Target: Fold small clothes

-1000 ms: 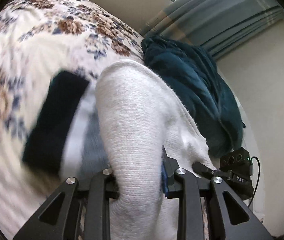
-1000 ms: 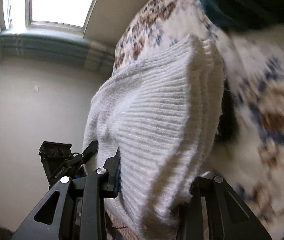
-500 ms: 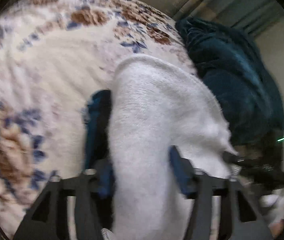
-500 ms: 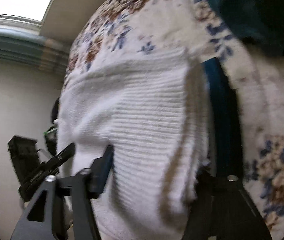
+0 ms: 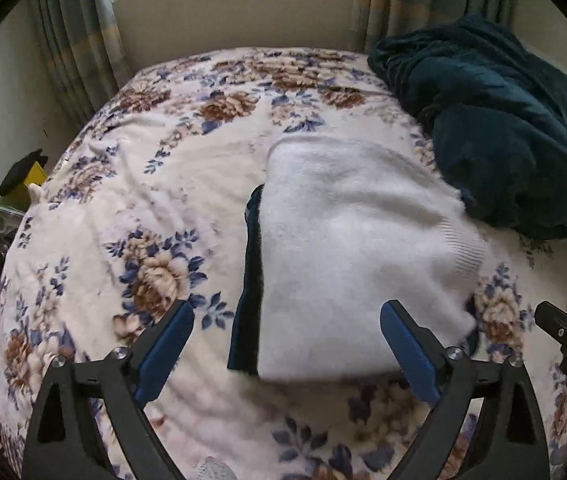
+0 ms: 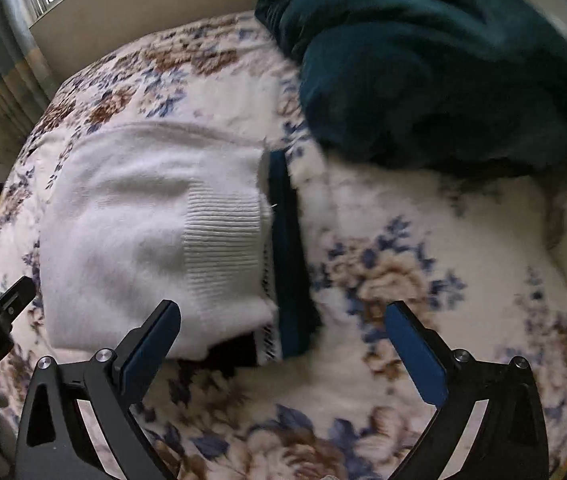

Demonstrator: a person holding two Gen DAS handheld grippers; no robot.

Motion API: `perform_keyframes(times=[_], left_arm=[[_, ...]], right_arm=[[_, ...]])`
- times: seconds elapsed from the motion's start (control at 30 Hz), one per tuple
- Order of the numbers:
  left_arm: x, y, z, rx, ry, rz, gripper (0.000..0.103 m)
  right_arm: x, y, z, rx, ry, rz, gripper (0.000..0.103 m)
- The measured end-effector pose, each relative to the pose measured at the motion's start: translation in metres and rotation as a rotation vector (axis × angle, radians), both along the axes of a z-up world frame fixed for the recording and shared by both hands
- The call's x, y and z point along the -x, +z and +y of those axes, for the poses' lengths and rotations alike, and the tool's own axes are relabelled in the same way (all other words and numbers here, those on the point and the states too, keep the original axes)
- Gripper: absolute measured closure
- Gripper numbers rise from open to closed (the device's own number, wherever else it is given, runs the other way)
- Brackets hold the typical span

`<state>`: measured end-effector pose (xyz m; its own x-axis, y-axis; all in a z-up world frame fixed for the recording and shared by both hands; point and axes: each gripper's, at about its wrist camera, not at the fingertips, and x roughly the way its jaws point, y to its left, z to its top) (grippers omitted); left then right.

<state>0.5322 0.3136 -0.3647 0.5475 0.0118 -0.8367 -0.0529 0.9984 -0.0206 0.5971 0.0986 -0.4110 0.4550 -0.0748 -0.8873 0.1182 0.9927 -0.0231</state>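
The white knit garment (image 5: 347,256), gripped a second ago, has been released folded onto the dark clothes (image 5: 249,280) on the bed (image 5: 143,184); the left claw (image 5: 285,350) and right claw (image 6: 283,350) are spread wide and empty, so this fold is judged done.

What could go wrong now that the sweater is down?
The white sweater lies only partly over the dark garment, so the stack may be uneven. The left gripper and right gripper are open close to its near edge; a pullback could snag it. The teal blanket crowds its far side.
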Motion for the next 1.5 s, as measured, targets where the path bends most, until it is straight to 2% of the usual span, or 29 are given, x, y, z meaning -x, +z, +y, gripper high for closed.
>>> perform_keyframes(times=[0.2, 0.37, 0.6, 0.87, 1.03, 1.23, 1.5], left_arm=[[0.049, 0.051, -0.014, -0.022, 0.017, -0.048, 0.007], [0.102, 0.107, -0.022, -0.014, 0.019, -0.086, 0.008], [0.173, 0.175, -0.03, -0.021, 0.003, -0.138, 0.008], [0.257, 0.252, -0.036, -0.022, 0.029, -0.225, 0.008], [0.301, 0.281, -0.036, -0.014, 0.058, -0.245, 0.008], [0.347, 0.315, -0.037, -0.019, 0.072, -0.277, 0.008], [0.378, 0.331, -0.035, -0.03, 0.065, -0.29, 0.007]], right_arm=[[0.059, 0.061, -0.006, 0.036, 0.005, -0.064, 0.0], [0.12, 0.13, -0.006, 0.057, 0.038, -0.138, 0.0], [0.203, 0.217, -0.021, 0.048, 0.047, -0.213, 0.0], [0.307, 0.307, -0.028, 0.033, 0.08, -0.301, 0.0], [0.368, 0.361, -0.031, 0.049, 0.113, -0.373, 0.0], [0.427, 0.41, -0.035, 0.04, 0.133, -0.407, 0.0], [0.474, 0.445, -0.034, 0.025, 0.153, -0.415, 0.0]])
